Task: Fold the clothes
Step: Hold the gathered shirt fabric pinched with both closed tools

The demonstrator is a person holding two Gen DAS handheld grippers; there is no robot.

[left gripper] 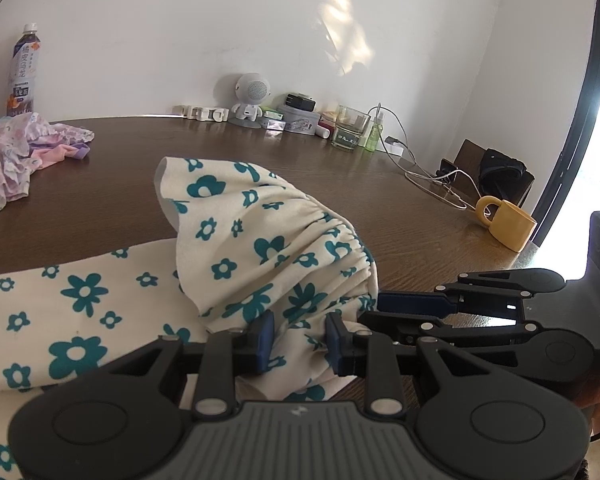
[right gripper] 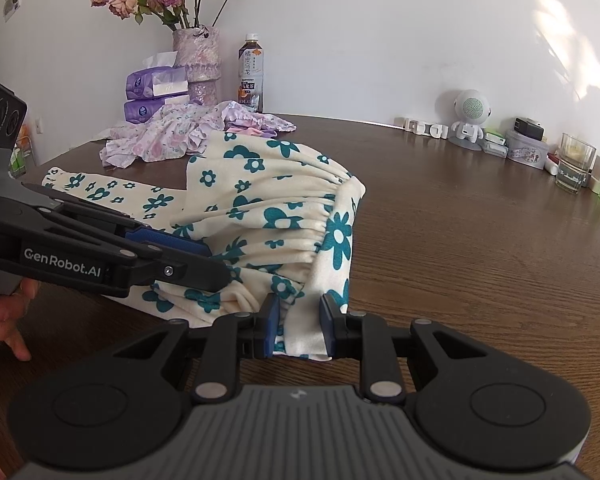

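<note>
A cream garment with teal flowers lies on the brown wooden table. Its gathered elastic waistband end is lifted and folded over the flat part. In the left wrist view, my left gripper is shut on a bunch of this fabric at the near edge. My right gripper comes in from the right and pinches the waistband end. In the right wrist view, my right gripper holds a fold of the cloth between its blue pads. My left gripper bites the cloth from the left, held by a hand.
A pile of pink and lilac clothes lies at the back left. Along the wall stand a bottle, a flower vase, tissue packs, a small robot figure and a glass. Cables and a yellow mug are at the right.
</note>
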